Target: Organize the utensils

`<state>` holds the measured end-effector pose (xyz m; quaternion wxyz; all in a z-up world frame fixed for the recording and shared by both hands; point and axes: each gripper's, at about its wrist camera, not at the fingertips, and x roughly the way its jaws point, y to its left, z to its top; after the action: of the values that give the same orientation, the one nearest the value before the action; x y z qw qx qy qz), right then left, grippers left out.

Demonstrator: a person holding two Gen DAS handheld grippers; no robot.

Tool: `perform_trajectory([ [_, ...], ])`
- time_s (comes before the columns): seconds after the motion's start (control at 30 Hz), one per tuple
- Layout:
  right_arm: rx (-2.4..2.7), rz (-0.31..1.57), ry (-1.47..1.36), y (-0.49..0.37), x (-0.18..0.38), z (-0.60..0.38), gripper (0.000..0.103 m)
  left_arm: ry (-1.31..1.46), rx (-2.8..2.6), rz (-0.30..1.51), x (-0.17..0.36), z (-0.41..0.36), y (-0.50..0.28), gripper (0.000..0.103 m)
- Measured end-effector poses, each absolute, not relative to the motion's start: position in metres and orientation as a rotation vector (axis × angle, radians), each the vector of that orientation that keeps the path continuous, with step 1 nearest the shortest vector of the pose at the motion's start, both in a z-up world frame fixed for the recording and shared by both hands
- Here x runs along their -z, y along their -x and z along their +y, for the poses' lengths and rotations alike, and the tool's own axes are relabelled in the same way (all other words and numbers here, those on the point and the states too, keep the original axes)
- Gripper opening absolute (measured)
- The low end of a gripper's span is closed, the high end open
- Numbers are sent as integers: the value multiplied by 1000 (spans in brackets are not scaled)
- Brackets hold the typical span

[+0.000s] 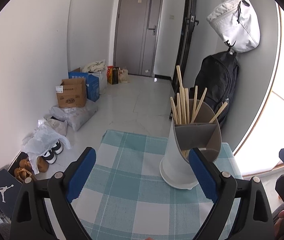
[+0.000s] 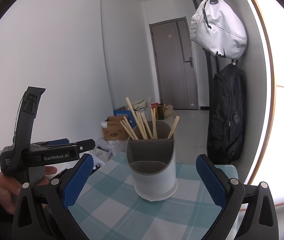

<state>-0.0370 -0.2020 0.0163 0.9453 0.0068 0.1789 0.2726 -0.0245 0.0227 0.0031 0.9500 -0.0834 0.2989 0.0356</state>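
My left hand [image 2: 8, 188], at the left of the right-wrist view, grips the black handle of my left gripper [image 1: 142, 168], whose blue-padded jaws are spread wide with nothing between them, only the teal-and-white checked tablecloth [image 1: 122, 192] showing below. Further right stands the white cylindrical utensil holder with its grey divided insert [image 1: 183, 152], upright on the cloth near the table's far edge; the left gripper's right-hand blue pad overlaps it in that view, though I cannot tell if they touch. The pale wooden chopsticks [image 1: 181, 108] stand bunched in the holder's rear compartment, leaning at different angles, while the front compartment looks empty. My right gripper [image 2: 144, 177] is released too, its jaws wide apart on either side of the holder without touching it. Farthest right, a white bag [image 2: 217, 28] hangs above a black backpack [image 2: 225, 116] on the wall.
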Motion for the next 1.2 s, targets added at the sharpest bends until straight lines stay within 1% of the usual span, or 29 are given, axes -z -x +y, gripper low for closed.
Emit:
perform_trajectory([
  [0.57,-554,360,-4,39,-15,-202,103,115,-83,604,-4,15,28,91],
  [0.87,-556,338,-1,43,-18,-202,103,105,-100,563,-7,14,32,91],
  [1.2,-550,341,-17,42,-18,-204,103,107,-86,577,-7,13,31,91],
])
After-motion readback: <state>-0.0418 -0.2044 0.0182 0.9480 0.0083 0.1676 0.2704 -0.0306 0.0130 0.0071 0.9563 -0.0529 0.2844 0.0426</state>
